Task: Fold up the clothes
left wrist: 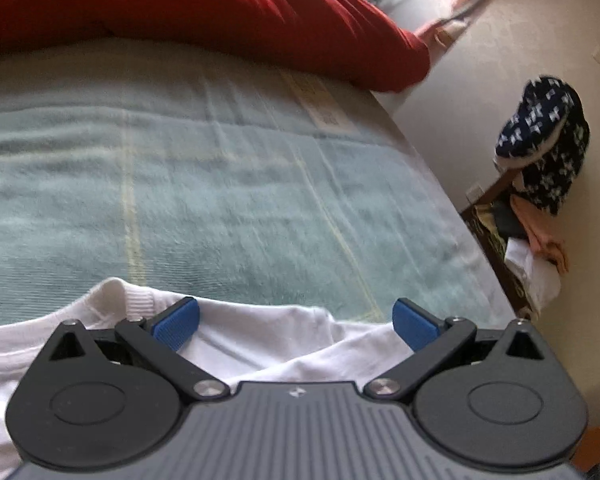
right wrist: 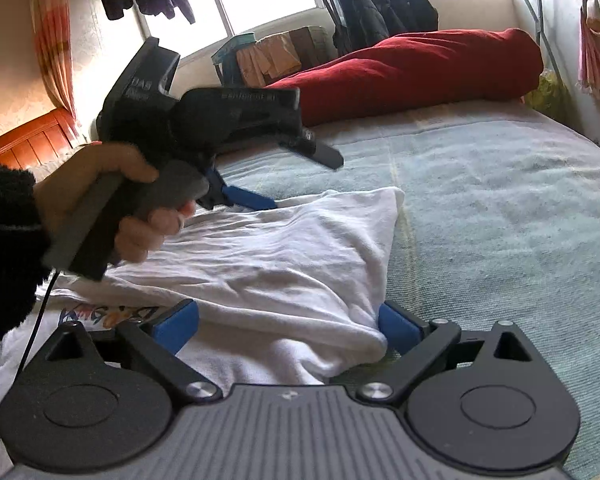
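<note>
The right gripper stood with its blue pads wide apart, a folded edge of the white T-shirt lying between them but unclamped. The left gripper, likewise spread, hovered over the shirt's ribbed collar. The shirt lay on the pale green blanket, the red pillow well beyond it.

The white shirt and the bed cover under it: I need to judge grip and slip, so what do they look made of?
The white shirt looks like soft matte cotton knit: fine wrinkles, a ribbed collar. The bed cover looks like pale green terry or towelling, with a fuzzy, napped surface; the exact fibre is unclear.
</note>
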{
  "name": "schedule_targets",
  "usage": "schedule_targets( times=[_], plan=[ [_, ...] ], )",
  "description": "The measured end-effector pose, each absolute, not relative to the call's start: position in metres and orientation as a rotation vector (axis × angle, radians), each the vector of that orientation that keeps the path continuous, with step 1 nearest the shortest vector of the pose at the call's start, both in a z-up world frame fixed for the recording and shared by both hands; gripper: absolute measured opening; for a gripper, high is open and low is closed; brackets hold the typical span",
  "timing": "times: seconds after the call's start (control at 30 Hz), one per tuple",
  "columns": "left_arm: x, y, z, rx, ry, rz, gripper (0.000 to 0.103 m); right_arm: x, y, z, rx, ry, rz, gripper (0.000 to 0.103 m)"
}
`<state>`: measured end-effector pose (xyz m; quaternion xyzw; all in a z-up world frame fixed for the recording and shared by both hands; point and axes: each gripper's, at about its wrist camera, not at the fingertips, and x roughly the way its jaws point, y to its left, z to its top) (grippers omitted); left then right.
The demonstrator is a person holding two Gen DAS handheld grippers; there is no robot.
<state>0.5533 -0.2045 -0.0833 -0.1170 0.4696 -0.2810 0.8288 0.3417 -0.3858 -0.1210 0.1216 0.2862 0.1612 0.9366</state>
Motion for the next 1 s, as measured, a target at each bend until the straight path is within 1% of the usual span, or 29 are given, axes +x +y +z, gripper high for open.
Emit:
schedule_targets(
  times=[0.13,0.27,0.37,0.5,0.63,0.73,0.83,1.0],
  plan=[
    [0.522,-0.188,-0.038,-0.144,0.952,-0.59,0.102,0.341,-0.386,-0.121,0.248,0.586,0.331,0.1],
    [0.473,-0.148,0.007,-0.074,0.929,-0.56,0.102,0.34,-0.385,-0.118,0.247,0.583,0.331,0.101],
    [0.428,-0.114,0.027,-0.035,0.928,-0.521,0.102,0.339,-0.388,-0.112,0.262,0.586,0.34,0.101],
    [0.366,-0.07,0.034,0.001,0.961,-0.491,0.102,0.324,-0.387,-0.089,0.25,0.564,0.35,0.101],
    [0.311,-0.039,0.01,0.032,0.963,-0.48,0.102,0.288,-0.376,-0.063,0.196,0.567,0.35,0.103],
    [0.278,-0.025,-0.023,0.073,0.946,-0.459,0.102,0.256,-0.36,-0.054,0.119,0.597,0.352,0.103],
    [0.244,-0.012,-0.059,0.111,0.915,-0.408,0.102,0.222,-0.339,-0.057,0.028,0.633,0.328,0.103],
    [0.181,0.007,-0.096,0.082,0.85,-0.396,0.102,0.169,-0.309,-0.078,-0.044,0.662,0.315,0.103]
  ],
)
